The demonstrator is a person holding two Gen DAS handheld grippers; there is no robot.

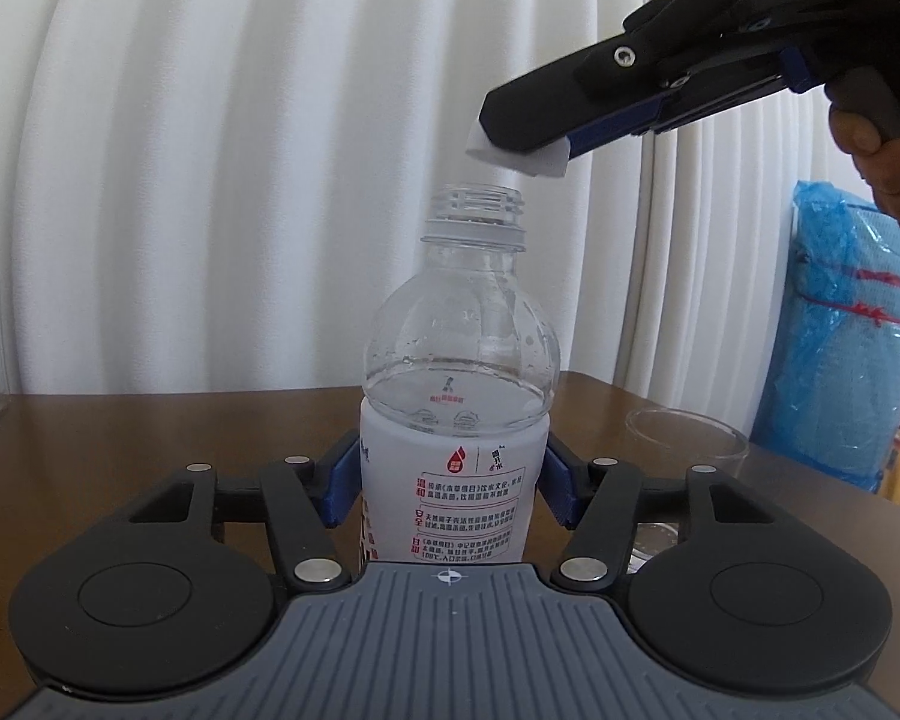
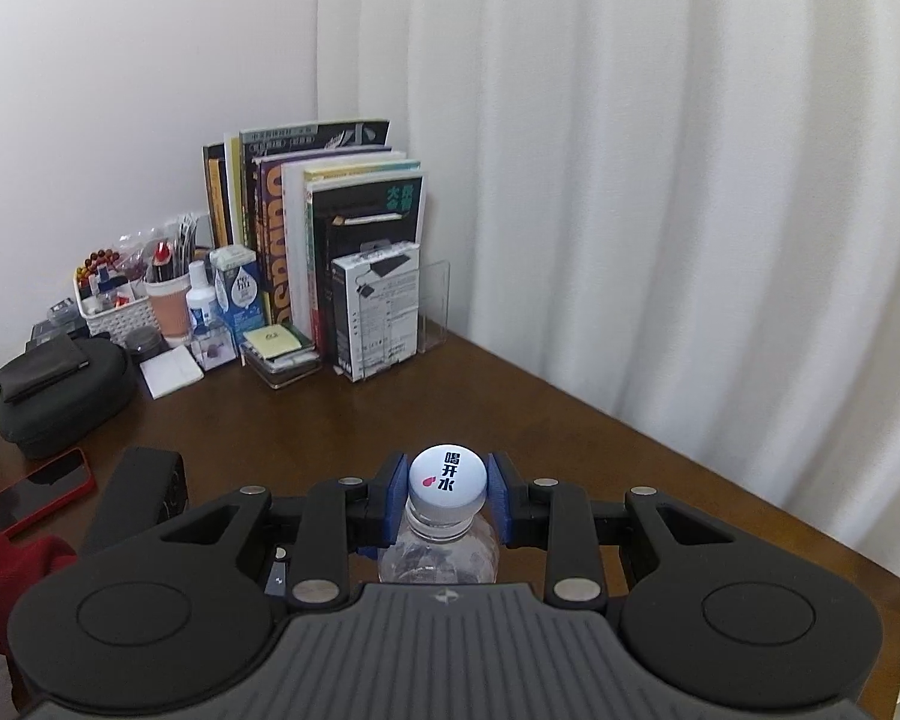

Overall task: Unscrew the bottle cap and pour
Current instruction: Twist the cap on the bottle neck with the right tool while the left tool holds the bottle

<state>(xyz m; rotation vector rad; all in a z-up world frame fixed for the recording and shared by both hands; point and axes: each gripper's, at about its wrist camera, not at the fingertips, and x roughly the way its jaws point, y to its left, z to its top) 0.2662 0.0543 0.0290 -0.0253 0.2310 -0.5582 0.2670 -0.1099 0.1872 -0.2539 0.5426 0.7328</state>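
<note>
Bottle (image 1: 456, 360) stands upright on the worktop (image 1: 180, 438), clamped at its labelled waist between the blue pads of the left gripper (image 1: 453, 474). The hold is low on the body, judged to stop the bottle turning or tipping while the top is worked.

Cap (image 1: 510, 159) is off. The threaded neck (image 1: 480, 198) stands bare and open directly below the right gripper (image 1: 504, 141), which is closed on the white cap and tilted, with a clear gap between cap and neck. In the right wrist view the cap sits pinched between both pads, and the bottle shoulder shows directly beneath it; the gap cannot be judged from that angle.

Water level is at about the top of the label, so the contents are not yet poured.

Glass (image 1: 684, 432), clear and apparently empty, stands on the worktop to the right of the left gripper, apart from the bottle. It is judged to be the pouring target.

Unscrewing appears complete. Risk noted: the low grip may let a soft bottle flex when tilted.
</note>
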